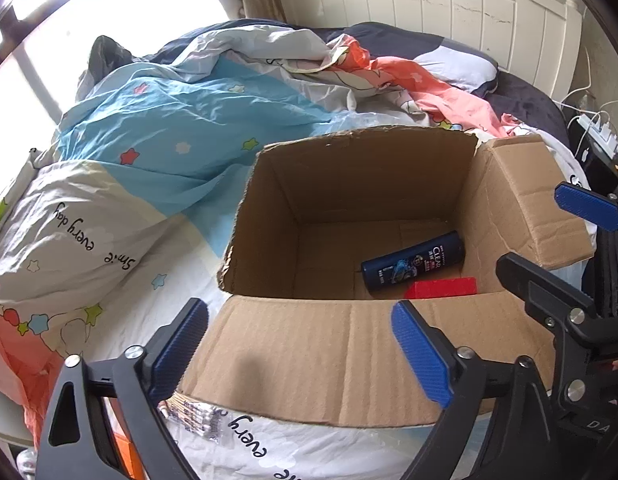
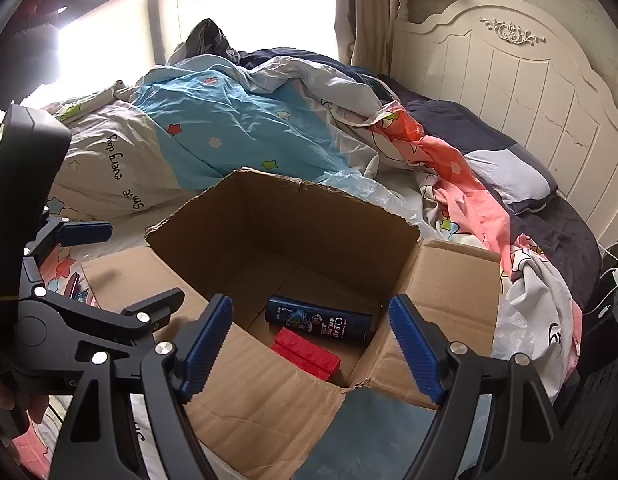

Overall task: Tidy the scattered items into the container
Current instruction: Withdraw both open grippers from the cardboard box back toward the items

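An open cardboard box [image 1: 349, 208] sits on a bed [image 1: 181, 280] covered by a rumpled quilt [image 1: 157, 136] printed with stars. The box flaps are folded outward. Inside, on the bottom, a dark blue bottle [image 1: 413, 261] lies on its side, and a red box [image 1: 441, 289] lies just beside it, touching or nearly so. In the right wrist view the bottle [image 2: 319, 320] lies across the box floor with the red box [image 2: 307, 353] nearer the camera.

The left gripper [image 1: 301, 344] hovers over the near flap of the box, its jaws wide apart and holding nothing. The right gripper [image 2: 311, 344] hangs above the box [image 2: 277, 232] opening, its jaws also spread apart and empty. Each gripper shows at the edge of the other's view.

A packet of thin sticks in clear wrap [image 1: 193, 414] lies on the bed, partly under the near flap, below the left gripper. A small dark item [image 2: 75, 286] lies on the quilt [image 2: 229, 128] left of the box; what it is cannot be told. A cream headboard [image 2: 509, 92] stands at the far right, with a dark pillow [image 2: 501, 168] before it.
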